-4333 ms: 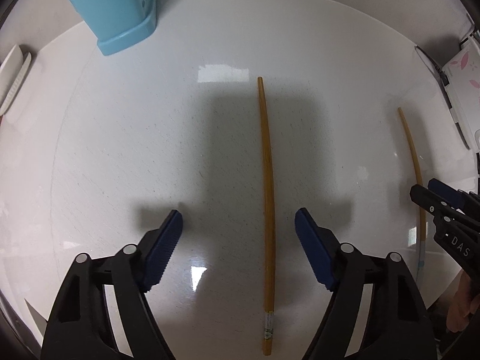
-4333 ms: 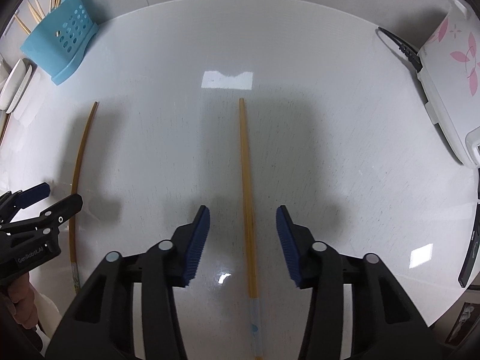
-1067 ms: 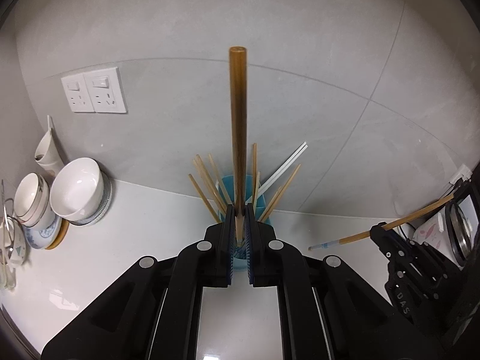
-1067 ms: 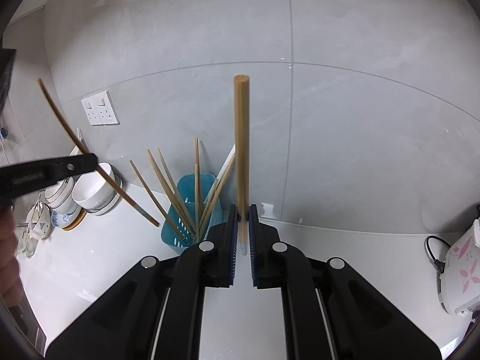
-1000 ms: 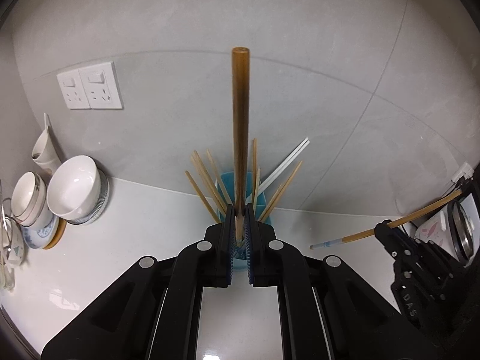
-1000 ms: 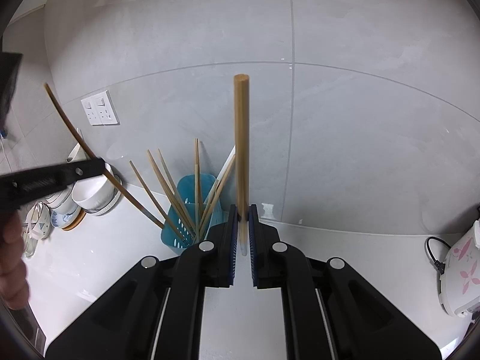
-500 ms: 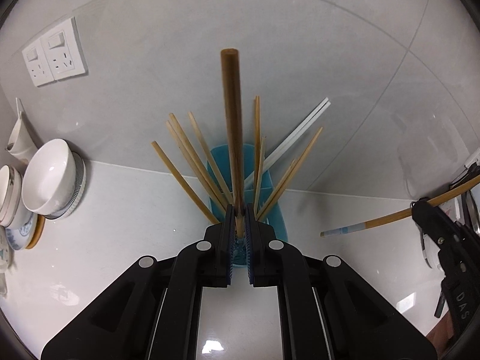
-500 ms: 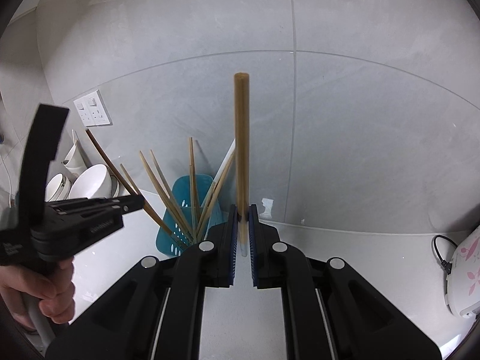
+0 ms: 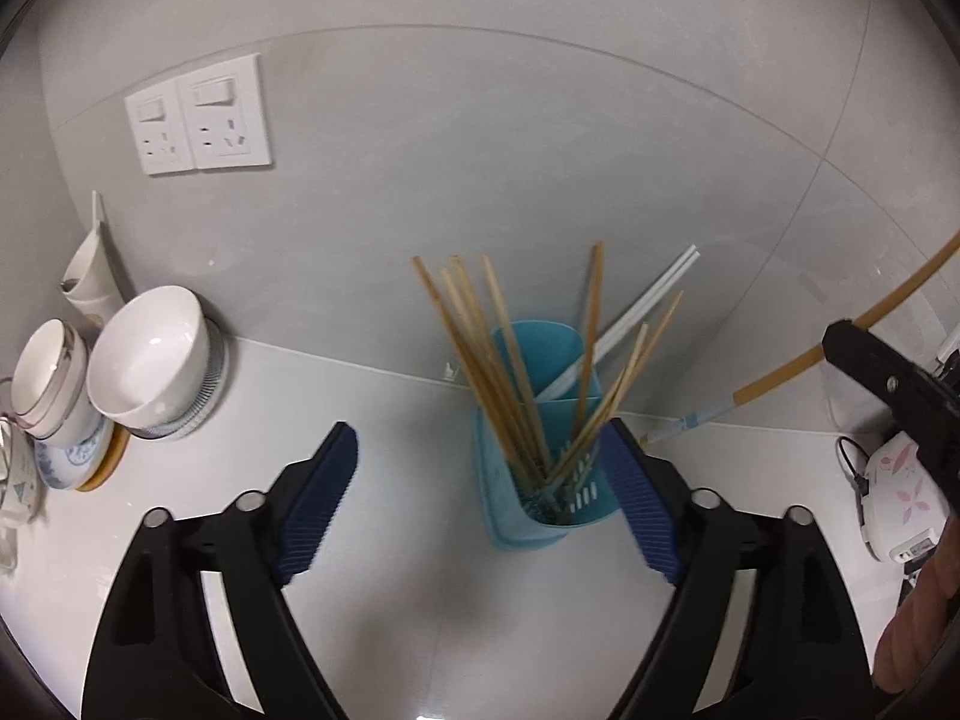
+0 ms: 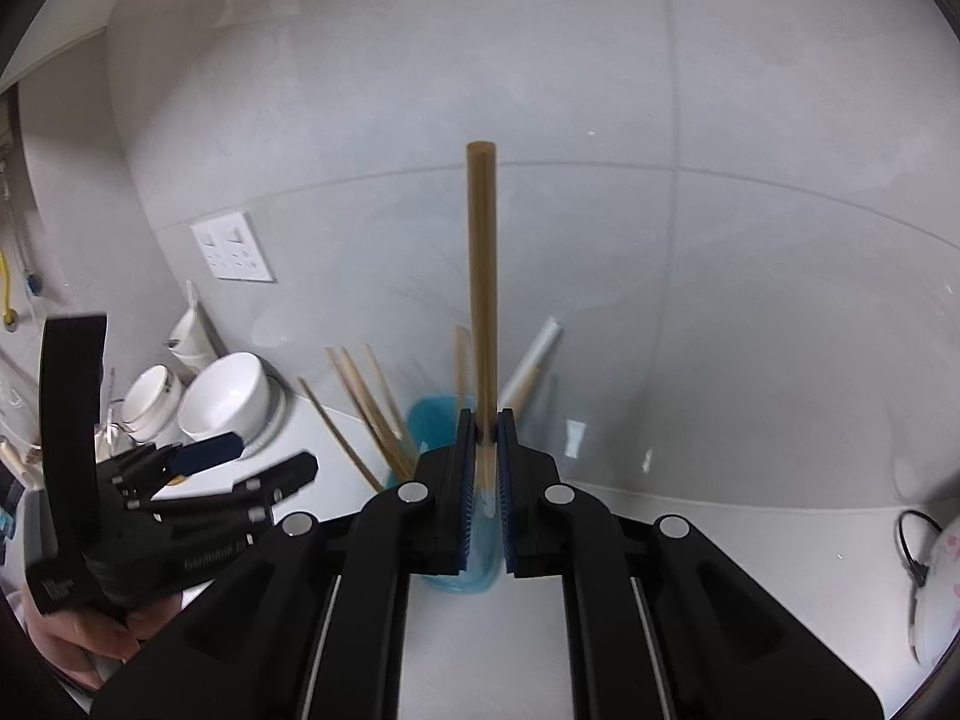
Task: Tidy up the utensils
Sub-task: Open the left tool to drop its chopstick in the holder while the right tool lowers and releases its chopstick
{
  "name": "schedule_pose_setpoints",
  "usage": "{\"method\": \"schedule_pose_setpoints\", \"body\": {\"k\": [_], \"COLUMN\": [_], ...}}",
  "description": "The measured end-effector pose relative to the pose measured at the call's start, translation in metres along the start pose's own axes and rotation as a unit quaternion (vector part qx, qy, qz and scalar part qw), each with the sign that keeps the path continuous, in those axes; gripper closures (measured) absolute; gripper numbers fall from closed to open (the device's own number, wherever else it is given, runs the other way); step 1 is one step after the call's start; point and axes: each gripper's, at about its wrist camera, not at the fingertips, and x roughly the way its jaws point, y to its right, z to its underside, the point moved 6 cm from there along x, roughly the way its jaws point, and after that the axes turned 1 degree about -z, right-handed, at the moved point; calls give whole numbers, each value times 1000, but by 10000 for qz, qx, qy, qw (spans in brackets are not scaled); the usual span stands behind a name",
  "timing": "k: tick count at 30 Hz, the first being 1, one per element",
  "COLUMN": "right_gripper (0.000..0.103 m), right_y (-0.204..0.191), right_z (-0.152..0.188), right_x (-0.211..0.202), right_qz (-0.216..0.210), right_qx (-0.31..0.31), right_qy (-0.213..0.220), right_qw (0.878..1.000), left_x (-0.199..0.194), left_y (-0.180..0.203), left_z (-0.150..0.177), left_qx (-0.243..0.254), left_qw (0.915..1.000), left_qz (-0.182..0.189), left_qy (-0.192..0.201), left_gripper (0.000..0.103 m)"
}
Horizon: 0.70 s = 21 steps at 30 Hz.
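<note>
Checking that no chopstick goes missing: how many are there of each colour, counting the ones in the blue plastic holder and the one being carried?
Brown wooden chopsticks in the blue plastic holder: 7
Brown wooden chopstick in the right gripper: 1
White chopsticks in the holder: 2
Total: 10

Soft even indoor light; heavy fisheye curvature, dark corners; motion blur in right view.

Both wrist views near, facing the wall, sharing blue holder (image 9: 543,420), bowls (image 10: 225,396), sockets (image 9: 198,114)
</note>
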Motion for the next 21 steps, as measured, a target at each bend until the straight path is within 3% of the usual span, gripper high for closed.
{"method": "schedule_pose_setpoints", "body": {"k": [6, 21], "right_gripper": [97, 97], "right_y": [-15, -19], "right_z": [3, 41], "right_x": [19, 83], "right_qz": [-47, 190], "right_qx": [-124, -206], "right_qy": [-198, -927], "right_qw": [9997, 9953], "left_x": [0, 20], "left_y": [-17, -39], "left_z": [11, 34], "left_qx": [-43, -70], "left_qw": [10000, 9997], "left_qz": [7, 94], "left_qy": [0, -190], "left_gripper": [6, 6]}}
